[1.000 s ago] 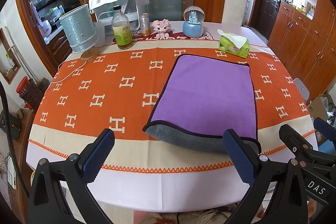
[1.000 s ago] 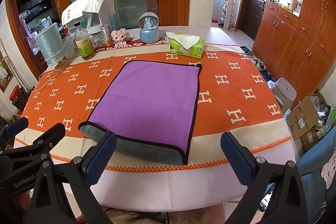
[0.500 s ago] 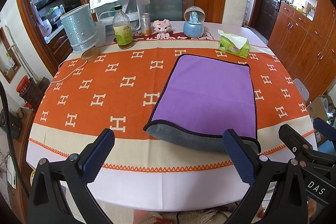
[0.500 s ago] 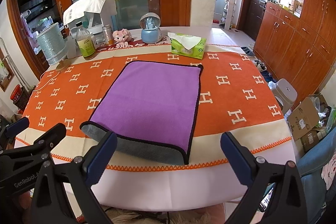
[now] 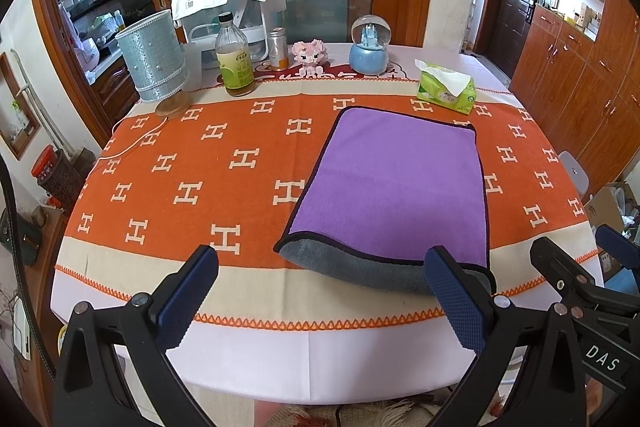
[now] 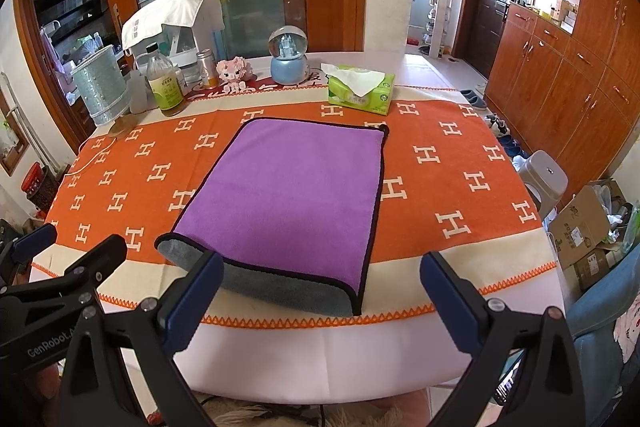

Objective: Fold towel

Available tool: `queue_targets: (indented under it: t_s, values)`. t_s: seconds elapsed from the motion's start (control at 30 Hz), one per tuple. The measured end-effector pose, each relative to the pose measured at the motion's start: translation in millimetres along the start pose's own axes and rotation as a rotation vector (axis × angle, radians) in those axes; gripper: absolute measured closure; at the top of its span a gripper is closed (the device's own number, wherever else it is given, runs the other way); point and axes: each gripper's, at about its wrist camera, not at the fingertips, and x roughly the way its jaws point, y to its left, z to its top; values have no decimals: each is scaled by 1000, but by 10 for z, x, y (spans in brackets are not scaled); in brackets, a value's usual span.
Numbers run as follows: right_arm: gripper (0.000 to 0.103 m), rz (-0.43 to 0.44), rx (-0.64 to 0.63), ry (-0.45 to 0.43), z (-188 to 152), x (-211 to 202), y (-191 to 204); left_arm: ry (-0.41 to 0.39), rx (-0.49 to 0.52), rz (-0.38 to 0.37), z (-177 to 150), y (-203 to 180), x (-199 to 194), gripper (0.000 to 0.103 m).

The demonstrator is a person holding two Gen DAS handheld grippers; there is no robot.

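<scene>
A purple towel with black trim lies folded on the orange patterned tablecloth; its grey underside shows along the near edge. It also shows in the right wrist view. My left gripper is open and empty, held above the table's near edge, in front and left of the towel. My right gripper is open and empty, just in front of the towel's near edge. Neither touches the towel.
At the table's far side stand a green tissue box, a blue snow globe, a pink toy, a bottle and a silver-blue lamp. A grey stool and cardboard boxes are to the right.
</scene>
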Motion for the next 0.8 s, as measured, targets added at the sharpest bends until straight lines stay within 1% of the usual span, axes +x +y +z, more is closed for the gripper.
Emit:
queue_targets:
  t_s: [0.17,0.8]
  values:
    - [3,0,-3,-2,20,-20,61,1,-2,0,-2,6,-4,1]
    - [3,3,1,-2,11,-25,42,-3,-8,-2,28,20,-48,1]
